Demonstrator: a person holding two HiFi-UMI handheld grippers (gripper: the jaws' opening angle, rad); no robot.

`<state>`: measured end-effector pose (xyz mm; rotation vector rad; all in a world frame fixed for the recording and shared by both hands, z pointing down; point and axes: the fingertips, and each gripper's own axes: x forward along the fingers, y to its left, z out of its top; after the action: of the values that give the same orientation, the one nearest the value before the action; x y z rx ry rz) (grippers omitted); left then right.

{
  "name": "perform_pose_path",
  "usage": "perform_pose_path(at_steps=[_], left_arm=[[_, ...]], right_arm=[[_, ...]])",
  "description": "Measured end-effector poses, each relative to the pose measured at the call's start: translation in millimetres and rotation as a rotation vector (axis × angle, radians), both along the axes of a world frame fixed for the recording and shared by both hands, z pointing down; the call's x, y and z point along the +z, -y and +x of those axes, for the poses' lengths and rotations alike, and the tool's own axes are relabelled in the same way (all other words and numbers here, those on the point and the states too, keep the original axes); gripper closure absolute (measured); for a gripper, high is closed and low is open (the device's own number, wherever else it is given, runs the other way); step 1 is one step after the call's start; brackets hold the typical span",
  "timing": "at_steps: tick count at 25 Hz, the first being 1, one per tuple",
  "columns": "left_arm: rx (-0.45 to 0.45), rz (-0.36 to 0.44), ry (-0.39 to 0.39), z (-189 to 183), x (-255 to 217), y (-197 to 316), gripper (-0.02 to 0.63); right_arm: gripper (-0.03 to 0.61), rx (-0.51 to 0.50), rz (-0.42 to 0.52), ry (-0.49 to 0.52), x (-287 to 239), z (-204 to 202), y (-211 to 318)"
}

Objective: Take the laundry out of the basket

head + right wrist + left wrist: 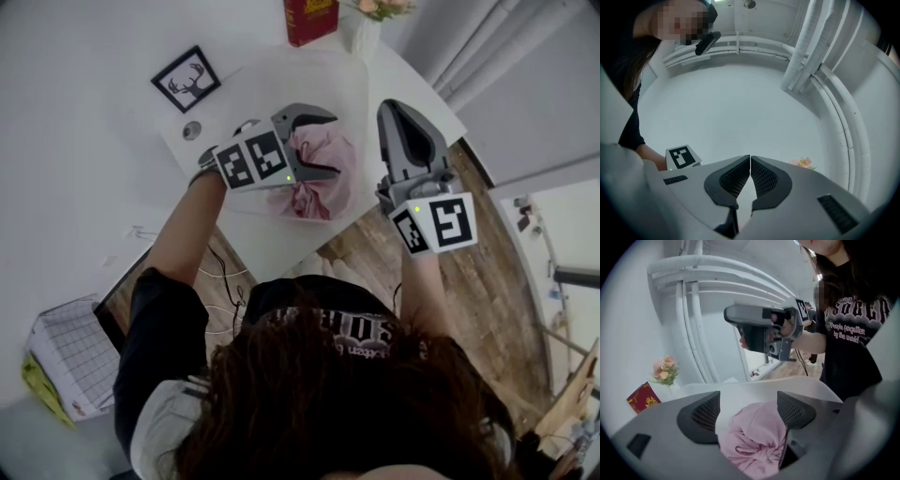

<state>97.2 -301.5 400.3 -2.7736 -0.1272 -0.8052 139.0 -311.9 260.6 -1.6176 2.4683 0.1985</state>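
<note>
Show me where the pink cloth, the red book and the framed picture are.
pink cloth (754,437): left gripper view, its bunched middle.
red book (309,19): head view, middle of its cover.
framed picture (186,80): head view, the deer drawing inside the frame.

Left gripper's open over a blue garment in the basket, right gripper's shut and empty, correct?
The garment is pink, not blue; the left gripper view shows it. Otherwise yes: left gripper open over it in the basket, right gripper shut and empty.
</note>
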Motion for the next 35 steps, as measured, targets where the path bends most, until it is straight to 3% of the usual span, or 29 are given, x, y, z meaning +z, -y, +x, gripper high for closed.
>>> perform_pose_path(at_steps=[4,10,20,32,35], left_arm=[[0.085,-0.002,0.15,5,34,-4,0.166],[0.159,0.001,0.319,12,87,-3,0.106],[0.175,-0.037,0.457,27,135,6,0.025],[0.184,-0.14,0.529,39,176,7,0.026],[0.185,-0.172,0.57,38,182,6,0.065]], right_arm=[[0.551,0.013,0.003,0.0,-2,2,1],[0.551,0.03,-0.004,-0.002,0,6,1],[0.551,0.044,-0.008,-0.008,0,10,-1],[0.55,0.062,-0.013,-0.015,2,14,-4],[0.551,0.068,-0.013,-0.019,2,15,-3]])
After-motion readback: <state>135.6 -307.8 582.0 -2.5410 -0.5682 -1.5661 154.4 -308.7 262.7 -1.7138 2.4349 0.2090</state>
